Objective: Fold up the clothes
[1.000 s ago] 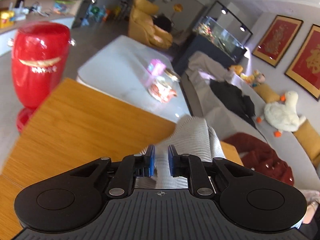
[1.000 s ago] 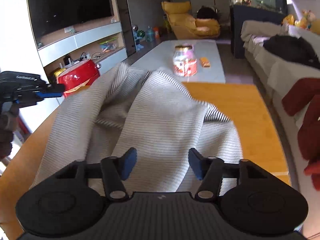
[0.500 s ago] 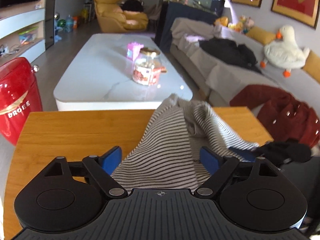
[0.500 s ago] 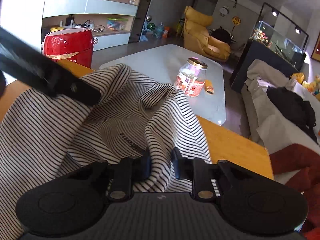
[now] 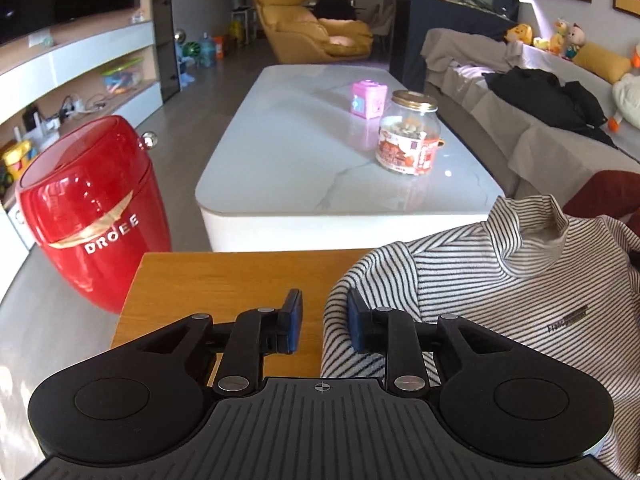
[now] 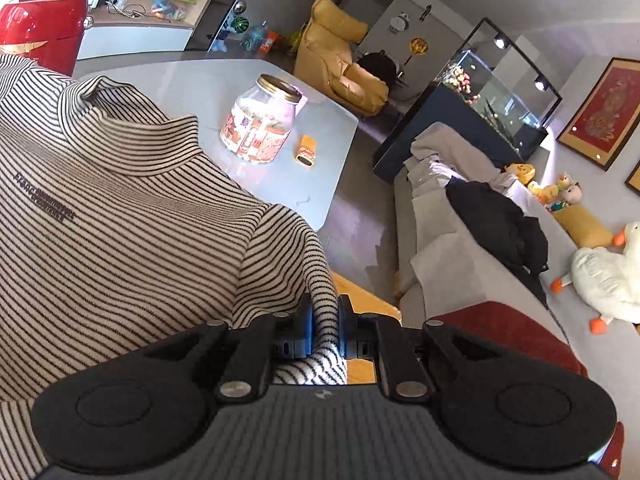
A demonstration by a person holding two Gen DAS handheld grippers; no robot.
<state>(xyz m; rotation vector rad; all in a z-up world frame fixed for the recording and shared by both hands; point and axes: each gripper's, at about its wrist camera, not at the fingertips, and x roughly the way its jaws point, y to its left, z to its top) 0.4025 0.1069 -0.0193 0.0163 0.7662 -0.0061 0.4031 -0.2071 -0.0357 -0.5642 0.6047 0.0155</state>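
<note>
Right gripper (image 6: 323, 326) tight on striped shirt (image 6: 120, 216) shoulder edge

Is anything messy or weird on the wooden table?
The striped shirt is rumpled, not flat: its shoulder humps up off the wooden table. The right gripper pinches one shoulder fold, while the left gripper sits open beside the other shoulder, holding nothing. Nothing looks spilled or broken.

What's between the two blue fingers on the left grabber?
In the left wrist view, the left gripper is open; only bare wooden table shows in the gap. The striped shirt edge touches one finger.
</note>
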